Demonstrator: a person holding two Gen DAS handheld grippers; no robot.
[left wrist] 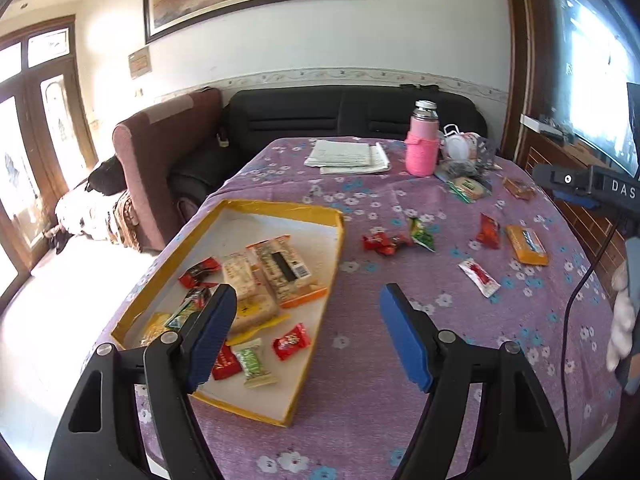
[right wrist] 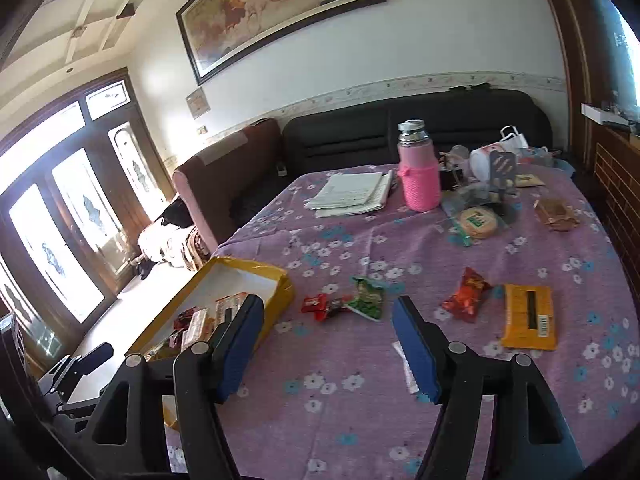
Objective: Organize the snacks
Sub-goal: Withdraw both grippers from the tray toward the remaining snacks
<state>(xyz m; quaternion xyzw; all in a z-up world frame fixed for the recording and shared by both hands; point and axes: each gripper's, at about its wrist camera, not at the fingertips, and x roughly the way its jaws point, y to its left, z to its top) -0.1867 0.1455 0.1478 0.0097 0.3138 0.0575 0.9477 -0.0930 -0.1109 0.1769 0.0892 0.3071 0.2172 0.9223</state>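
A yellow-rimmed tray (left wrist: 280,210) lies on the left of the purple flowered tablecloth and holds cracker packs (left wrist: 280,272) and several small red and green candies. Loose on the cloth are red candies (left wrist: 384,242), a green packet (left wrist: 422,234), a red packet (left wrist: 489,232), an orange pack (left wrist: 526,245) and a white sachet (left wrist: 479,277). My left gripper (left wrist: 308,296) hangs open and empty over the tray's near right edge. My right gripper (right wrist: 328,304) is open and empty, above the cloth just short of the red candies (right wrist: 320,306) and green packet (right wrist: 368,298). Its right finger partly hides the sachet (right wrist: 402,354).
A pink flask (left wrist: 422,148), a stack of papers (left wrist: 348,156), a round biscuit pack (right wrist: 478,222), a brown packet (right wrist: 556,212) and other clutter stand at the table's far end. A dark sofa and an armchair lie beyond. A gloved hand (left wrist: 622,320) shows at the right edge.
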